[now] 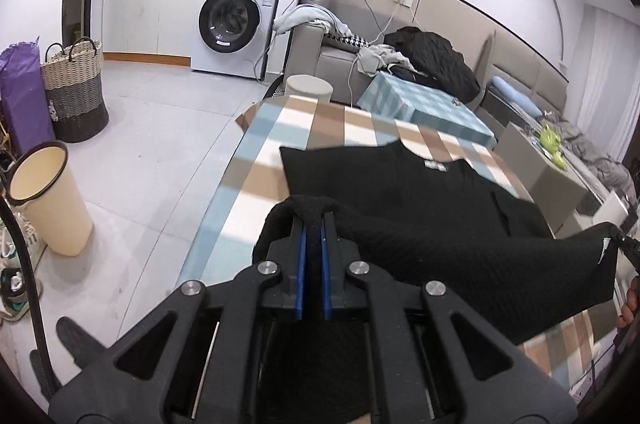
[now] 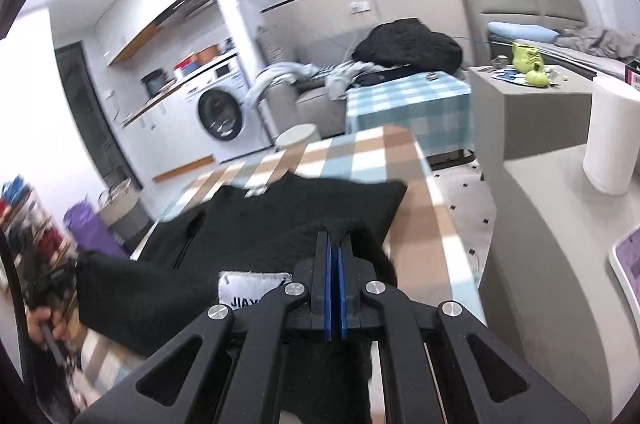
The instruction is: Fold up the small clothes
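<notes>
Both your claws are clamped on the near hem of the black garment (image 1: 420,200): left gripper (image 1: 314,220) and right gripper (image 2: 334,244). Its collar lies far across the checked tablecloth (image 1: 320,120), so fold away.

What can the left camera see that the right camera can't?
Only the left wrist view shows the cream bin on the floor and the woven basket's handles.

Only the right wrist view shows the white paper roll, a white label sewn on the garment and the spotted rug.

Both show the black garment on the checked tablecloth, with each tool, left tool and right tool, shut on a lifted corner, plus the washing machine.
</notes>
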Demonstrator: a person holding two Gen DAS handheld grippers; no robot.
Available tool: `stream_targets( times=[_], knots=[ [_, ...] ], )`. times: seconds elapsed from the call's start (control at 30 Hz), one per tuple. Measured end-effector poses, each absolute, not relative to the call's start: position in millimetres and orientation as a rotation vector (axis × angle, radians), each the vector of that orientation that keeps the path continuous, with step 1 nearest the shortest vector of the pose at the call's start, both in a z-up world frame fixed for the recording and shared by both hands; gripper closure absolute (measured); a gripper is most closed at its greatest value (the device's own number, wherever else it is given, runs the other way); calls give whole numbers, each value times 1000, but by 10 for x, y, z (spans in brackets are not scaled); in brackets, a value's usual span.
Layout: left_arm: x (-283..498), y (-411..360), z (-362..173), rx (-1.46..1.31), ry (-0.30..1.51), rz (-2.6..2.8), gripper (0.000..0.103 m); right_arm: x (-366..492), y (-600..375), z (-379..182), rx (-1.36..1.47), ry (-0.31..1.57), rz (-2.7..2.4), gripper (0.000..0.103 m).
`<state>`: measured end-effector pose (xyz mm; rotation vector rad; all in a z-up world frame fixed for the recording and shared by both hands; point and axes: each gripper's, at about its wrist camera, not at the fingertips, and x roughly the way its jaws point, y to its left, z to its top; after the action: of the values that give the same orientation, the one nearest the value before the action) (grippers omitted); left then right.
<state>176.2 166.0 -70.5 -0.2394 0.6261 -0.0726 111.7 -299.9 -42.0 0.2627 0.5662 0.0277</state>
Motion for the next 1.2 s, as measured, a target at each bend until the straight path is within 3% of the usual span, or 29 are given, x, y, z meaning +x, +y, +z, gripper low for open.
stream_targets(
  times=[0.33,0.47,0.57,0.63,0.67,0.83,0.87,0.93,1.03,1.2],
  knots=[
    [2824,1576,-1175,-238,774,-28,99,2193,-3143,-772,353,712,-79,100],
    [2918,1583,-1378,-249,827,-1,94,2297,-3177,-1007,353,805,-109,90],
    [2819,1612,-1428,-244,837,5,76,2146,-3235,-1048,372,827,-84,64],
    [2742,1623,-1452,-242,838,7,46,1993,-3253,-1072,369,831,-77,59],
    [2697,1623,-1479,-243,843,2,42,1944,-3242,-1096,364,843,-64,59],
    [2648,1527,-1600,-223,885,-44,47,1853,-3110,-1303,327,901,-12,59],
    [2648,1498,-1624,-220,888,-53,52,1858,-3087,-1319,322,904,-11,59],
    [2661,1456,-1680,-219,909,-60,74,1878,-3044,-1348,320,913,0,66],
    [2652,1395,-1735,-205,907,-67,84,1931,-2981,-1391,309,935,14,75],
    [2551,1277,-1708,-120,924,-88,87,1882,-2892,-1412,260,953,19,80]
  ],
)
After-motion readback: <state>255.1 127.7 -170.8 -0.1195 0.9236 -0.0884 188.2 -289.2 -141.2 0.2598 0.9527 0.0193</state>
